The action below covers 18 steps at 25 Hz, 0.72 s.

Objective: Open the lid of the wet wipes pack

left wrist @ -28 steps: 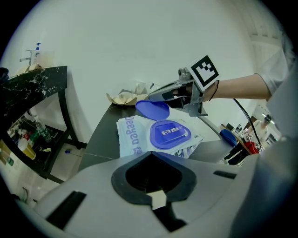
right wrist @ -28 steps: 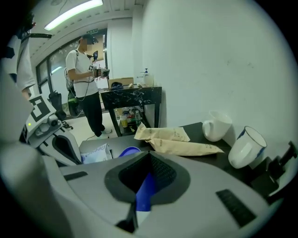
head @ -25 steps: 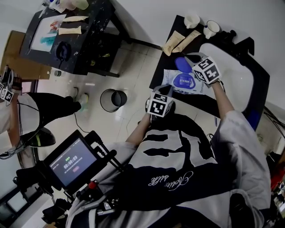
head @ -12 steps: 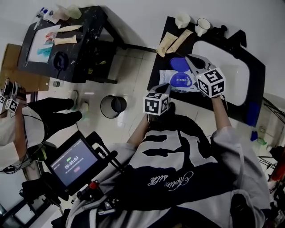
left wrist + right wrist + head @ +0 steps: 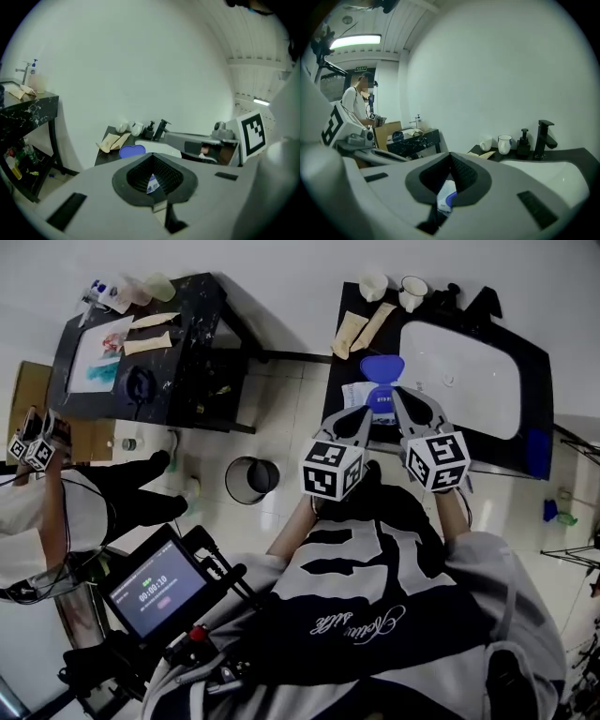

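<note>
From where I stood, the left gripper [image 5: 367, 416] and right gripper [image 5: 402, 401], each with jaws closed together, mostly hid the white soft wet wipes pack [image 5: 356, 395] on the black counter [image 5: 339, 371]. Its blue rounded lid [image 5: 382, 367] stood flipped open.

Item count: one left gripper [image 5: 367, 412] and one right gripper [image 5: 401, 399]; one wet wipes pack [image 5: 359, 396] with one blue lid [image 5: 382, 367]; two mugs [image 5: 373, 285] [image 5: 412, 289]; four tan packets [image 5: 349, 332] [image 5: 375, 324] [image 5: 153, 321] [image 5: 148, 343], two on each of two black tables [image 5: 199, 306] [image 5: 532, 390]; one sink basin [image 5: 459, 381]; one faucet [image 5: 543, 138]; one soap dispenser [image 5: 524, 143]; one waste bin [image 5: 251, 479]; one monitor [image 5: 155, 589].
</note>
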Motion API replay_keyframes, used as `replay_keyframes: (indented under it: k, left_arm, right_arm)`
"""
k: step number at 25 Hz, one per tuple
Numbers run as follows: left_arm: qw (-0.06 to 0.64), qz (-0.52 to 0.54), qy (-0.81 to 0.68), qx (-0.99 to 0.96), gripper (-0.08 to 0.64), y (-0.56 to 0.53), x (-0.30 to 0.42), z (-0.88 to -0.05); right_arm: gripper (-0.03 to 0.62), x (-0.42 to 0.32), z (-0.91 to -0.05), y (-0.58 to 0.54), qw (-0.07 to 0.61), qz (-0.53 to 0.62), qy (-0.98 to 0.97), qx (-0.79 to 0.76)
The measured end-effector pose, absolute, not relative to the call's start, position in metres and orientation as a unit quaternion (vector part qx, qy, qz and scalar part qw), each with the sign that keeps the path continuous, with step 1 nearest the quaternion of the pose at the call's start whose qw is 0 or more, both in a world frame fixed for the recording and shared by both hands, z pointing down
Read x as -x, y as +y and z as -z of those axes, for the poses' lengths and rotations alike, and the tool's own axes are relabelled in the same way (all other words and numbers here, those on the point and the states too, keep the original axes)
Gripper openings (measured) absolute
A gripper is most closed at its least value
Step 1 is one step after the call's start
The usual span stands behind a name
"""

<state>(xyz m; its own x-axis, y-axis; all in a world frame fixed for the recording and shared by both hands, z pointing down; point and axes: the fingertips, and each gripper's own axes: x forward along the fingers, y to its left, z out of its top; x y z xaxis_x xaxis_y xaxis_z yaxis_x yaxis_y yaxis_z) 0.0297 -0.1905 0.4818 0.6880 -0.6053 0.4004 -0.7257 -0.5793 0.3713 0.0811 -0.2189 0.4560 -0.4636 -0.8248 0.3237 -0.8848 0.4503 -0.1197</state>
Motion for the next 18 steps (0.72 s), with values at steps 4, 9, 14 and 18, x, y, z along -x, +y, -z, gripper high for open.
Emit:
replay_keyframes:
  k: [4, 9, 14, 18]
  left_arm:
    - [0.249, -0.081, -0.352, -0.899, -0.002, -0.160, -0.018, -0.442]
    - [0.228, -0.086, -0.317, -0.917, -0.002, -0.107, -0.008, -0.434]
    - [0.246, -0.097, -0.279, -0.923, -0.002, -0.062, -0.004, -0.450]
    - [0.247, -0.101, -0.258, -0.929, -0.002, -0.041, -0.007, -0.451]
  right_arm:
    - [0.000, -0.061, -0.437, -0.177, 0.081, -0.144, -0.830, -0.532]
    - [0.000, -0.053, -0.432, -0.120, 0.053, -0.153, -0.806, -0.569]
    - [0.000, -0.053, -0.435, -0.066, 0.042, -0.161, -0.778, -0.606]
    - [-0.002, -0.053, -0.436, -0.037, 0.045, -0.165, -0.764, -0.622]
